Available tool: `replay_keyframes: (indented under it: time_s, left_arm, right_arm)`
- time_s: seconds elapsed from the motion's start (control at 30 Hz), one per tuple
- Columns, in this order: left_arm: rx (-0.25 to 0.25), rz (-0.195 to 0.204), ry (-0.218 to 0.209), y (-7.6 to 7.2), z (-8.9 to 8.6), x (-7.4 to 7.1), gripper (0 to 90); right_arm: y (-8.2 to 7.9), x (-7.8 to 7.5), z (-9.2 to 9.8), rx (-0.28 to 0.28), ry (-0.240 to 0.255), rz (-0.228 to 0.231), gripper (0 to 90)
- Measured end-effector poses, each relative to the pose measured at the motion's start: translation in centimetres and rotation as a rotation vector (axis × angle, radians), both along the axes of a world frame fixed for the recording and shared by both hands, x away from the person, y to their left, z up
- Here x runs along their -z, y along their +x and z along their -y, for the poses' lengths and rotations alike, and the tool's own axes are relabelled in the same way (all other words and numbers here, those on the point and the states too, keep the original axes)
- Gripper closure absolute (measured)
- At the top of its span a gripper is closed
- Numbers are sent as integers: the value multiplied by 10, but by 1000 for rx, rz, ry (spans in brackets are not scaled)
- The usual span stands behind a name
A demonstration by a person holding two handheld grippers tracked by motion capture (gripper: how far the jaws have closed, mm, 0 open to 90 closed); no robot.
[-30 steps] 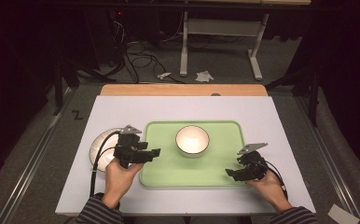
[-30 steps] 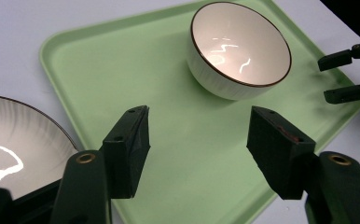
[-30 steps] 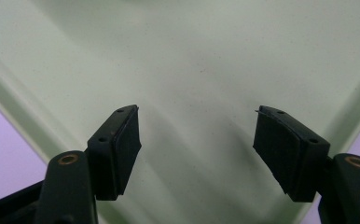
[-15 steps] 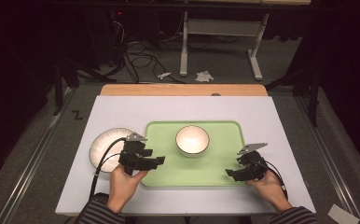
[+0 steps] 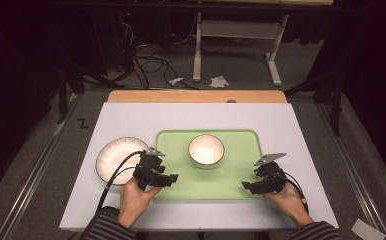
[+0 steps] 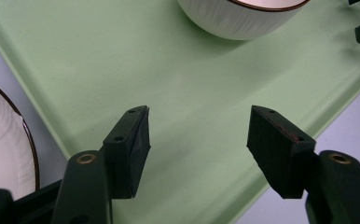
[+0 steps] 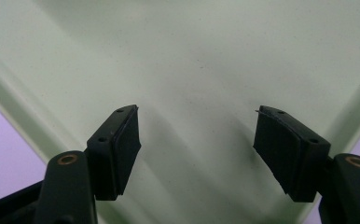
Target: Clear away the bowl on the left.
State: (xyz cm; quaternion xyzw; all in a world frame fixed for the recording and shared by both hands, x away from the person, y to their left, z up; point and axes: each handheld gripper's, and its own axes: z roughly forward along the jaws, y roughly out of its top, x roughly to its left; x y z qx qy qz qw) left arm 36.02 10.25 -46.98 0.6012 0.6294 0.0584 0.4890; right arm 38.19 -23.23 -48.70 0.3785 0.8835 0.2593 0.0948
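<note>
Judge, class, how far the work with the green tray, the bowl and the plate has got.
Done: the bowl already stands on the green tray. In hand: nothing; the left gripper and right gripper hover open over the tray's near corners. Left: the plate lies on the white table beside the tray, so it probably goes next.

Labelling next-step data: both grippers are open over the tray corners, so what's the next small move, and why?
Probably lower both and close on the near rim of the pale green rectangular plastic tray. The left hand-held gripper and right hand-held gripper hover open at its near corners, holding nothing, with the white ribbed bowl sitting on the tray between them.
</note>
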Motion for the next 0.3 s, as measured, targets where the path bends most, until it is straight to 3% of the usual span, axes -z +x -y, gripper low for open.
replay_keyframes:
  time_s: [0.3]
  left_arm:
    - [9,-8,10,1,1,3,390]
  right_arm:
    - [1,0,1,7,7,-9,322]
